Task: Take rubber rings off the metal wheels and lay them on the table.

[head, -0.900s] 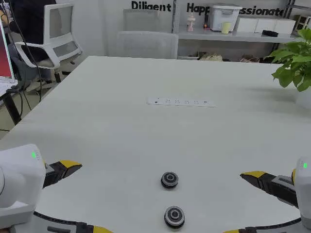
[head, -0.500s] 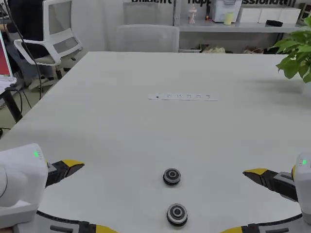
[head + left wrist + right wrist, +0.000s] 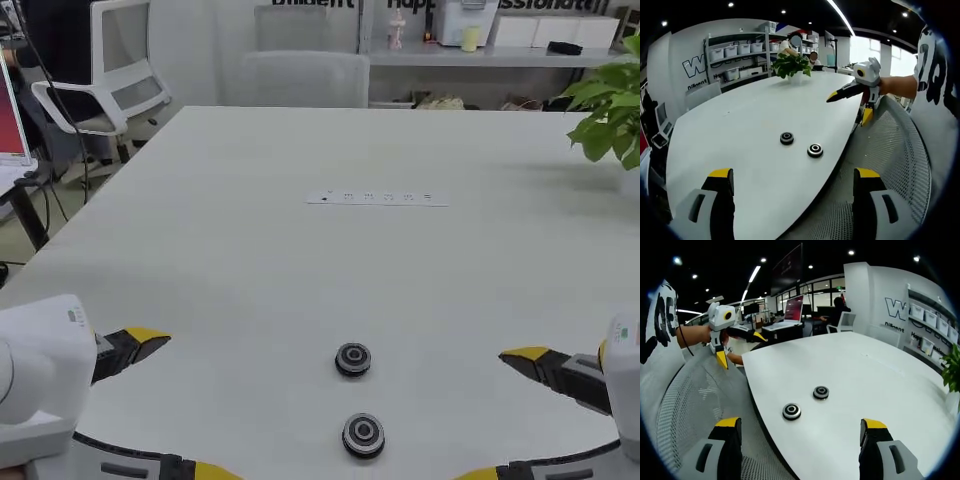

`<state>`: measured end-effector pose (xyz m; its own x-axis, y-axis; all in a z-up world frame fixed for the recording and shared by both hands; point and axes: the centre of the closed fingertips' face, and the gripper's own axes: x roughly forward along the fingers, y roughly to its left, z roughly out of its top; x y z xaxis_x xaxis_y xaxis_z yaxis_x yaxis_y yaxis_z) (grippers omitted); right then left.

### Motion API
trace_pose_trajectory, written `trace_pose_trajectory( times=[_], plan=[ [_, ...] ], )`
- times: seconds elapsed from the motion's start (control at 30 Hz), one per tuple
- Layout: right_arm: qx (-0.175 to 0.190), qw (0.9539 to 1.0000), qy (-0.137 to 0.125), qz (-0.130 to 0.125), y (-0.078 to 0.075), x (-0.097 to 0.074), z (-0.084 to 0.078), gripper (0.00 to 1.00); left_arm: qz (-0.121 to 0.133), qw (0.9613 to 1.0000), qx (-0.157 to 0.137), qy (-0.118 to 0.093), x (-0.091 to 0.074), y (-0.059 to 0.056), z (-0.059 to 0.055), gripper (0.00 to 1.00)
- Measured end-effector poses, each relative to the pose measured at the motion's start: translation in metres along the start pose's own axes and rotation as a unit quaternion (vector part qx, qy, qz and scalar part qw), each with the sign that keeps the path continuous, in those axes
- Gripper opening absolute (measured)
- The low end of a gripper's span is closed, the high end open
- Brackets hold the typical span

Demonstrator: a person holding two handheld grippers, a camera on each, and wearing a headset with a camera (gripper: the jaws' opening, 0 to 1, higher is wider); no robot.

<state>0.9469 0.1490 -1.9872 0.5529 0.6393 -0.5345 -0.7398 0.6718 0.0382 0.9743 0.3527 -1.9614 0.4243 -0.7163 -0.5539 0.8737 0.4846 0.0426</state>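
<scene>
Two claws are held at the near edge of the tabletop (image 3: 250, 260), both with the jaws wide apart and nothing between them. In the head view the left claw (image 3: 185, 405) is at 8 o'clock and the right claw (image 3: 490, 415) at 4 o'clock, well apart from each other. Between them, close to the near edge, the near wheel (image 3: 363, 436) lies flat on the tabletop, with a dark rubber ring (image 3: 346, 437) around its metal middle. The far wheel (image 3: 352, 360) lies just beyond it at 12 o'clock, not touching it, and it also has a dark ring around it. Neither claw touches a wheel. In the left gripper view both wheels lie ahead of the open jaws, a little above their tips, and the right claw is seen at 1 o'clock, held in a hand. In the right gripper view the wheels lie between the two jaw tips and a little beyond, and the left claw is at 10 o'clock. Farther on the tabletop, at 12 o'clock, a white socket strip (image 3: 376, 197) lies flat. A green plant (image 3: 610, 115) stands at 2 o'clock by the right edge. Beyond the far edge stands a pale chair (image 3: 305, 80), and a white office chair (image 3: 110, 75) is at 10 o'clock.
</scene>
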Motion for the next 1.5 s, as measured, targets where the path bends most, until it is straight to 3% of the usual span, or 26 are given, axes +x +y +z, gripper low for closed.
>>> trace_pose_trajectory(
  times=[1.5],
  plan=[
    [-0.010, 0.9999, 0.003, -0.008, 0.007, -0.012, 0.000, 0.98, 0.000, 1.0000, 0.004, -0.003, -0.007, -0.003, 0.000, 0.99]
  ],
)
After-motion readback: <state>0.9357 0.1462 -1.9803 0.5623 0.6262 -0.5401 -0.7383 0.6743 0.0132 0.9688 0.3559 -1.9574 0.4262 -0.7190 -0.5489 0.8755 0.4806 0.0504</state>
